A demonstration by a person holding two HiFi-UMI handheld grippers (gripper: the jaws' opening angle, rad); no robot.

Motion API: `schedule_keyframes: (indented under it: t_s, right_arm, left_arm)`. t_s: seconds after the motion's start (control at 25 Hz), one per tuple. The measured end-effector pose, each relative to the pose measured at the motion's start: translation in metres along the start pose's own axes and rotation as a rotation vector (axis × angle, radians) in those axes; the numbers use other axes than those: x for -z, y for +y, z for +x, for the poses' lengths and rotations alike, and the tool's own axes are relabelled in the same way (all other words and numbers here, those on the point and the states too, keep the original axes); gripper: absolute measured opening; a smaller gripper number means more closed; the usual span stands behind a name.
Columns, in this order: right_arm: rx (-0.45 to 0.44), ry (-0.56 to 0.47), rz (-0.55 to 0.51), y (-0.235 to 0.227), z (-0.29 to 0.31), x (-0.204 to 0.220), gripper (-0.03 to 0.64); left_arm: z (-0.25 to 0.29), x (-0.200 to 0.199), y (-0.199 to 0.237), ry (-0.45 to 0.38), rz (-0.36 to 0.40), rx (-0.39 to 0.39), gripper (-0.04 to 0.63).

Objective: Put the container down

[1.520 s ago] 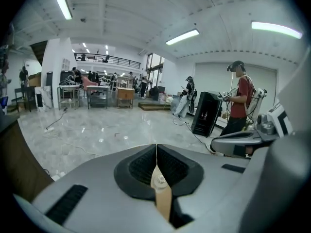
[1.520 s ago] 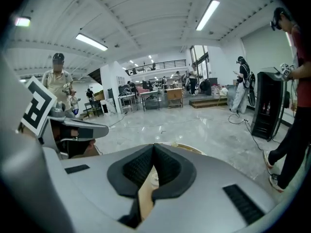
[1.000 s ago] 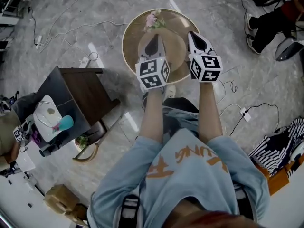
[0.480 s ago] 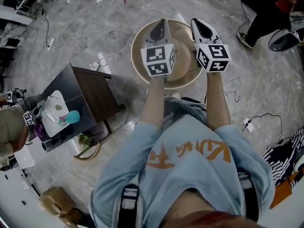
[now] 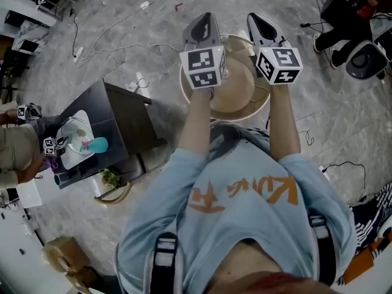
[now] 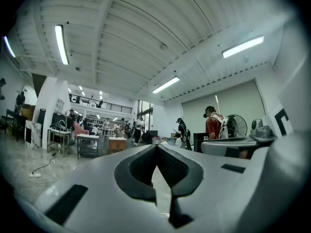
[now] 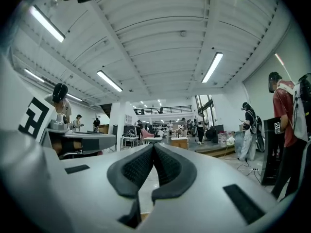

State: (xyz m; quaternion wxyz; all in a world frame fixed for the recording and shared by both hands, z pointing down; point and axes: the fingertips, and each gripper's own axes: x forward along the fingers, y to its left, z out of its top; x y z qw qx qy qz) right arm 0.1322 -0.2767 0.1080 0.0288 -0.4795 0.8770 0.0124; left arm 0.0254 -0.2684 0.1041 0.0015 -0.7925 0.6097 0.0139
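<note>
Container (image 5: pixel 242 92) lies below left gripper (image 5: pixel 207 19) — right gripper (image 5: pixel 252 19) too.

Legible text: one item. The light-blue T-shirt (image 5: pixel 245 225) carries orange block lettering (image 5: pixel 263 192) across the chest, upside down in the head view. It appears to read "KUNG", next to one orange glyph (image 5: pixel 205 202) that cannot be resolved. The marker cubes (image 5: pixel 203 68) bear coded black-and-white squares, not characters. A white label (image 7: pixel 277 127) on a black box in the right gripper view is too small to read.
</note>
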Motion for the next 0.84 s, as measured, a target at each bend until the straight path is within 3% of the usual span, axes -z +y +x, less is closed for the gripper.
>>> schedule_keyframes:
  t_s: [0.84]
  right_arm:
    - [0.085,-0.015,-0.025,-0.038,-0.005,-0.006,0.011]
  left_arm:
    - [0.014,-0.001,0.001,-0.019,0.001,-0.012,0.025]
